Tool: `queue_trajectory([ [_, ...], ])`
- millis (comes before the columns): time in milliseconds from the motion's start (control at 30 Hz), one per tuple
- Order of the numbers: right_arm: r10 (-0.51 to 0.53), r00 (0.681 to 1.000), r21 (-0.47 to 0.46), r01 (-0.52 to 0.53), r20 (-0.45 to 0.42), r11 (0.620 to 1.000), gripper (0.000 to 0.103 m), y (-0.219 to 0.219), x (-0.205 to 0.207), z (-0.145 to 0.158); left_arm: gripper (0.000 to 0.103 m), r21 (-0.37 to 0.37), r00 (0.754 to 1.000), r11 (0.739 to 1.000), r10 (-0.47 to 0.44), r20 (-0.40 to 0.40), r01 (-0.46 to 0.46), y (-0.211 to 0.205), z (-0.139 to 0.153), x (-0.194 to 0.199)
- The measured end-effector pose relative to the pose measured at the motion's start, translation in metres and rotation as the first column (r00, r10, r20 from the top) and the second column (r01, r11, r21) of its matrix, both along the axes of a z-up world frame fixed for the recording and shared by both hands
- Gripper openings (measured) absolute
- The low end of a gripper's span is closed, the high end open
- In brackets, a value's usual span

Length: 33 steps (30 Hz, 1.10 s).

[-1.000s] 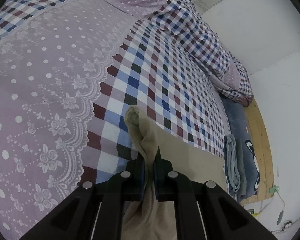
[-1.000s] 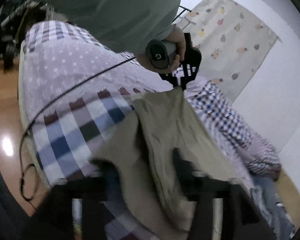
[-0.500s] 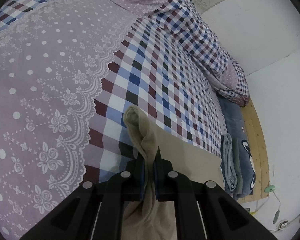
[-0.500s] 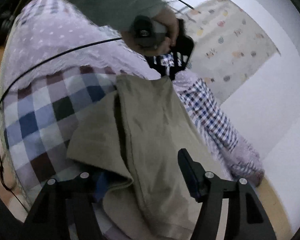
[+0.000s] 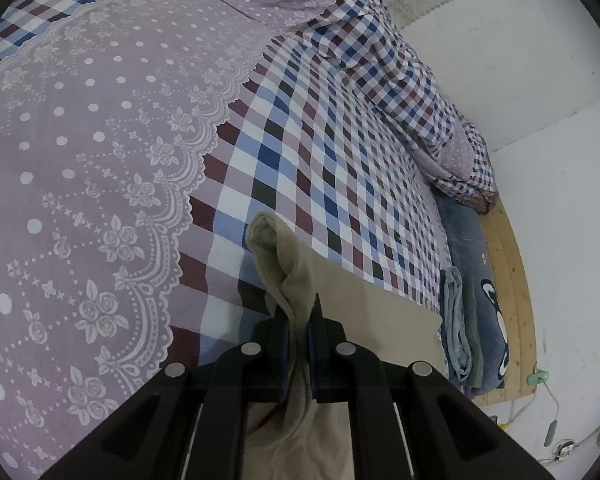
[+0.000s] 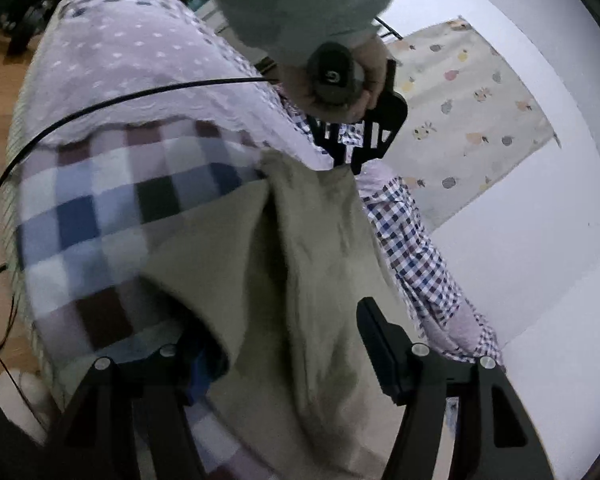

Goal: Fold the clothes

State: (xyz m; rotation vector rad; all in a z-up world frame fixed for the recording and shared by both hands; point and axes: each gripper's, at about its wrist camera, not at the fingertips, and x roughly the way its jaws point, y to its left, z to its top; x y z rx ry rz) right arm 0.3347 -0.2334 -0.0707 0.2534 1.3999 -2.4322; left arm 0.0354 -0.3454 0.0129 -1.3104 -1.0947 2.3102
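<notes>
Beige garment [image 6: 300, 280] lay spread on the checked bedspread [image 5: 300, 152], one bunched edge pinched tight in the left gripper [image 5: 300, 320], probably to anchor that corner for a fold. Right gripper [image 6: 276, 344] had just been opening; its jaws stood wide, straddling the cloth's near end without pressing it, likely regrasping. Folded clothes [image 5: 458, 320] were stacked at the bed's edge.

Pinched between the matt black plastic fingers of the left gripper [image 5: 300, 320], the beige garment [image 5: 284, 264] is soft matt cloth. Beyond the fingertips spreads a checked cotton-like bedspread [image 5: 320, 160] with a lace-patterned lilac panel [image 5: 80, 140]; a bare wooden bed frame [image 5: 512, 280] lies rightward.
</notes>
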Motion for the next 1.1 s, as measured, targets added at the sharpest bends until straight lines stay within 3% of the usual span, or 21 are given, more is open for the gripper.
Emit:
queue_trajectory([
  [167,0.039,0.999,-0.042,-0.038,0.025,0.998,0.068,-0.024,-0.004,0.011,0.006,0.008,1.000,1.000,-0.003,-0.006,0.003,-0.003,-0.004,0.000],
  [333,0.223,0.971,-0.131,-0.211,0.083,0.969,0.067,-0.047,0.032,0.032,0.007,0.009,1.000,1.000,-0.012,-0.009,0.012,-0.007,-0.008,0.000],
  [400,0.261,0.963,-0.147,-0.249,0.068,0.957,0.068,-0.045,0.046,0.037,0.007,0.004,1.000,1.000,-0.014,-0.005,0.014,-0.007,-0.010,0.001],
  [667,0.096,0.991,-0.056,-0.091,0.097,0.994,0.069,0.007,0.028,0.013,0.007,0.015,1.000,1.000,-0.007,-0.008,0.007,-0.006,-0.015,0.005],
  [800,0.057,0.997,0.017,-0.058,0.050,0.998,0.073,0.033,0.026,-0.004,0.007,0.018,1.000,1.000,-0.001,-0.008,0.002,-0.005,-0.016,0.007],
  [900,0.056,0.998,0.062,-0.055,-0.006,0.997,0.074,0.031,0.029,-0.011,0.007,0.022,1.000,1.000,-0.001,-0.007,0.002,-0.005,-0.016,0.008],
  [1100,0.079,0.997,0.087,-0.078,-0.002,0.993,0.074,0.021,0.032,-0.017,0.007,0.026,1.000,1.000,0.005,-0.005,-0.005,-0.005,-0.016,0.008],
])
